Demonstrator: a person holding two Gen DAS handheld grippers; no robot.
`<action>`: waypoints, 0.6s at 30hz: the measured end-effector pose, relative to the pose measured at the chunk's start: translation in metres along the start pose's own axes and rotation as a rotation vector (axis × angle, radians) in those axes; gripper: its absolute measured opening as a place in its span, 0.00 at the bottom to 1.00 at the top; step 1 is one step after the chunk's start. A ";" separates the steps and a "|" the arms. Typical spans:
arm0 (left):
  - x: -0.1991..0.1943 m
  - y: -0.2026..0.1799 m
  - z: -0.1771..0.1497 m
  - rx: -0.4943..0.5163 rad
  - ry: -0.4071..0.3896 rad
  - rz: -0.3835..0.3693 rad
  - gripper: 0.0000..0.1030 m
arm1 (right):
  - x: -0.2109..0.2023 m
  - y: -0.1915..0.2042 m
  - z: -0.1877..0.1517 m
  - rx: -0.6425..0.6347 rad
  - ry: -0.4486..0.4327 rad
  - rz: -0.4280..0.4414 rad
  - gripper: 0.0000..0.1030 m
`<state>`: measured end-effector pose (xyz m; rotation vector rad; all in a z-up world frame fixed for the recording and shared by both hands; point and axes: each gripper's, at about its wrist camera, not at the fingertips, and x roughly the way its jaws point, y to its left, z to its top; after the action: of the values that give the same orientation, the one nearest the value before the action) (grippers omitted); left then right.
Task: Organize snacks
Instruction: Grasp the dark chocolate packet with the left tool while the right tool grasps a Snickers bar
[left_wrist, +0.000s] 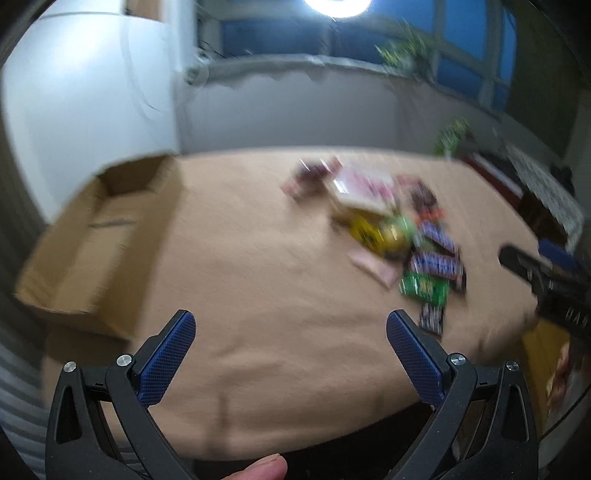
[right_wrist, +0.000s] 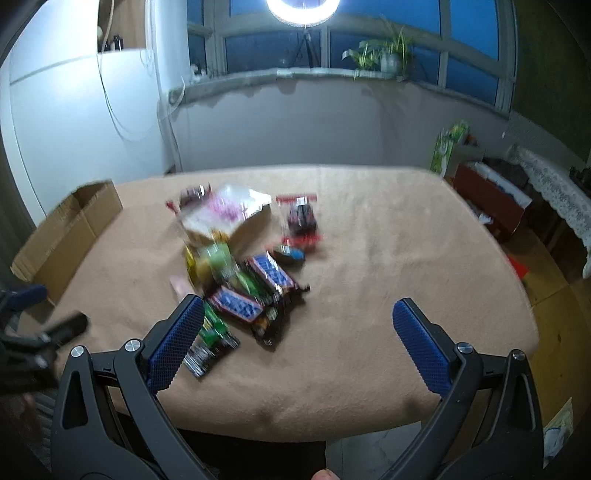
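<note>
Two grippers with black arms and blue bumpy pads are held above a table covered with a tan cloth (right_wrist: 369, 258). The left gripper (left_wrist: 291, 354) is seen with its jaws spread wide apart, and nothing is held between them. Only bare cloth is seen under it. The right gripper (right_wrist: 298, 343) is also spread wide, and nothing is held in it.

A heap of snack packets (right_wrist: 240, 266) is seen near the middle of the table. Much of it is blurred. Blue bars (right_wrist: 271, 273), a green packet (right_wrist: 212, 326), a yellow packet (left_wrist: 369, 230) and a pink and white bag (right_wrist: 225, 212) can be made out. A red and dark packet (right_wrist: 301, 218) is found just beside the heap, on its right side in the right view. The left blue pad (right_wrist: 177, 347) of the right gripper is seen in front of the near edge of the heap.

An open brown cardboard box (left_wrist: 92, 243) is placed at the left end of the table, well apart from the heap. Nothing can be seen inside it.

A fingertip (left_wrist: 255, 470) is seen at the bottom edge of the left view.
</note>
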<state>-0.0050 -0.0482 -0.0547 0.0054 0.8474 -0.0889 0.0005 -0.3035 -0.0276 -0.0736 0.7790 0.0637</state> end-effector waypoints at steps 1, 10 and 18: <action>0.009 -0.005 -0.005 0.018 0.021 -0.015 1.00 | 0.004 -0.001 -0.003 0.001 0.007 0.000 1.00; 0.041 -0.016 -0.028 0.096 0.054 -0.077 1.00 | 0.036 -0.004 -0.022 -0.002 0.077 0.065 1.00; 0.039 -0.010 -0.034 0.137 -0.037 -0.107 1.00 | 0.048 0.018 -0.017 -0.119 0.034 0.144 1.00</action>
<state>-0.0054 -0.0594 -0.1061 0.0865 0.8029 -0.2464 0.0214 -0.2856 -0.0742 -0.1317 0.8132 0.2460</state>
